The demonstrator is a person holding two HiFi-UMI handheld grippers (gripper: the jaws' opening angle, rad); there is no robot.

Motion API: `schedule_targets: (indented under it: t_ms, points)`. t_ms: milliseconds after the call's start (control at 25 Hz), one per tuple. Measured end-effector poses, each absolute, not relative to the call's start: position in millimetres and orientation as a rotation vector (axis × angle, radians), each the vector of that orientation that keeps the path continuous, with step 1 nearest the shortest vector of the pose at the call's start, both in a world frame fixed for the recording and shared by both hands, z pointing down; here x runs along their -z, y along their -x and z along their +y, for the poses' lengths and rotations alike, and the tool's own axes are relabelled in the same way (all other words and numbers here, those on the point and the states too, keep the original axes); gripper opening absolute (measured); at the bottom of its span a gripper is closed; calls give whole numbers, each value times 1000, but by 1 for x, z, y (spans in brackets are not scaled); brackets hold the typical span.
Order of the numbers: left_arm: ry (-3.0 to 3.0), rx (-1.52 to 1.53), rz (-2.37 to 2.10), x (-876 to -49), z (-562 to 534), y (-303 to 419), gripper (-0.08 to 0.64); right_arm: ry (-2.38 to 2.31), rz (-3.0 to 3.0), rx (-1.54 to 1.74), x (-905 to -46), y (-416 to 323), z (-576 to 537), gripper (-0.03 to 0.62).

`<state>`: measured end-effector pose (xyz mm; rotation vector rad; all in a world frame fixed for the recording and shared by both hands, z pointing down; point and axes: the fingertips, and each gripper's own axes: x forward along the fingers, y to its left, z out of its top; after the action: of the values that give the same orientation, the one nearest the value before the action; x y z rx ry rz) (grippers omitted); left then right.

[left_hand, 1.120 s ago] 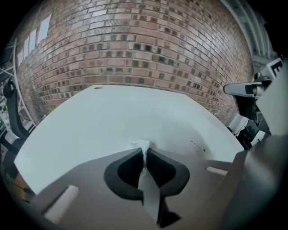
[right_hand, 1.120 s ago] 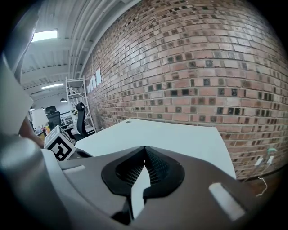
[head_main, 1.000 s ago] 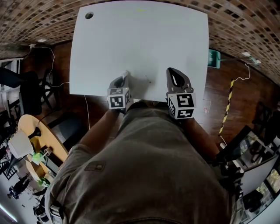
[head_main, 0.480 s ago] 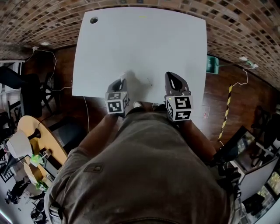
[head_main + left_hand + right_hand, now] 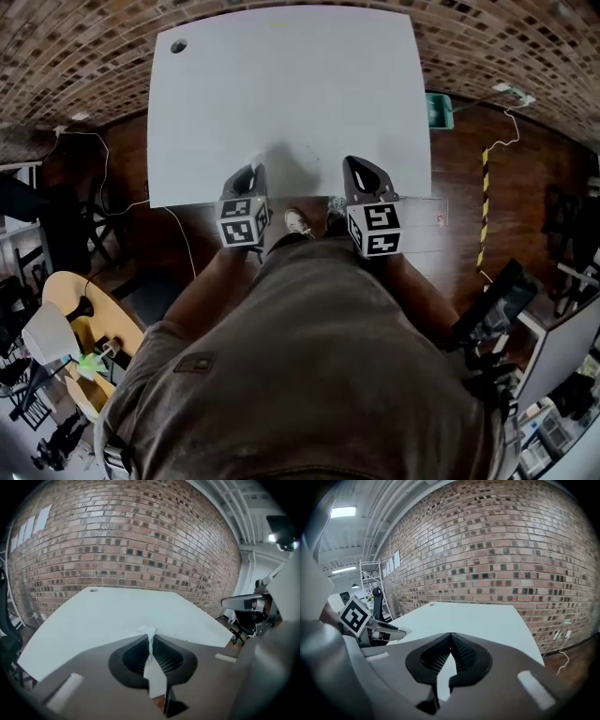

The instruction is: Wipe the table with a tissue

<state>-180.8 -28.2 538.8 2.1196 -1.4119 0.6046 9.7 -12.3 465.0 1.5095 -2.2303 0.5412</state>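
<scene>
White tissue [image 5: 149, 632] pinched at the tip of the left gripper [image 5: 151, 635], jaws clamped on it, a small tuft poking out ahead and a strip trailing back between them. In the head view, held at the near edge of the white table [image 5: 281, 94], lower centre-left of the tabletop (contact with the surface not clear from any view). Right gripper [image 5: 451, 634] at the same edge, lower centre-right, jaws pressed together with nothing between them. Round cable hole [image 5: 178, 45] at the table's upper left corner; brick wall beyond, dark wood floor around.

For a good wipe, probably best to:
- lower the tuft flat onto the surface,
- keep the clamp firm,
- press lightly to avoid tearing thin paper,
- sweep in overlapping strokes from the near edge toward the far one.
</scene>
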Motion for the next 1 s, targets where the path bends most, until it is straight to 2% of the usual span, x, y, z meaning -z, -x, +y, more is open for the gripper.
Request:
schedule_targets:
  t_ms: [640,1000]
  points:
    - [-2062,-638,-1496,-533,-19,122,23,-1528,-2262,-566,-464,-97,-7,14]
    - [-1945,-662,-1586,-542,-6,109,23,-1412,-2313,-603,-481,-119,-10,14]
